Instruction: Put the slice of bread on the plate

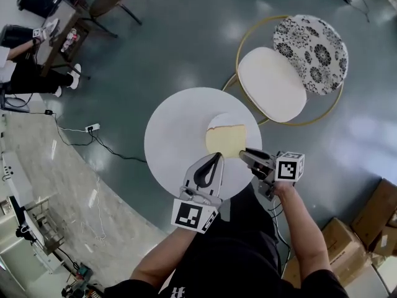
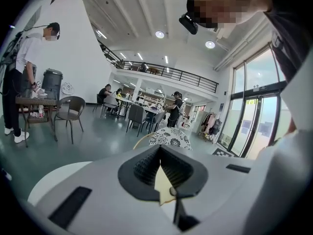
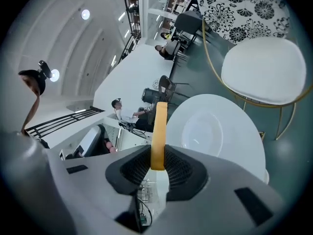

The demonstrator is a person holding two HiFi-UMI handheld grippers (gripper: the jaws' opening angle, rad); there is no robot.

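Note:
A pale yellow slice of bread (image 1: 224, 140) hangs flat over the near part of a white plate (image 1: 231, 119) on the round white table (image 1: 173, 135). My right gripper (image 1: 243, 152) is shut on the slice's near right edge. In the right gripper view the bread (image 3: 159, 126) stands edge-on between the dark pads (image 3: 178, 168), with the plate (image 3: 210, 131) beyond it. Whether the slice touches the plate I cannot tell. My left gripper (image 1: 218, 156) is shut and empty, its tips just short of the slice's near edge.
A gold-framed chair with a white seat (image 1: 272, 82) and a floral back (image 1: 313, 45) stands behind the table. Cardboard boxes (image 1: 366, 228) sit at the lower right. A power strip (image 1: 93, 128) with a cable lies on the floor at the left. A person (image 1: 25, 67) sits far left.

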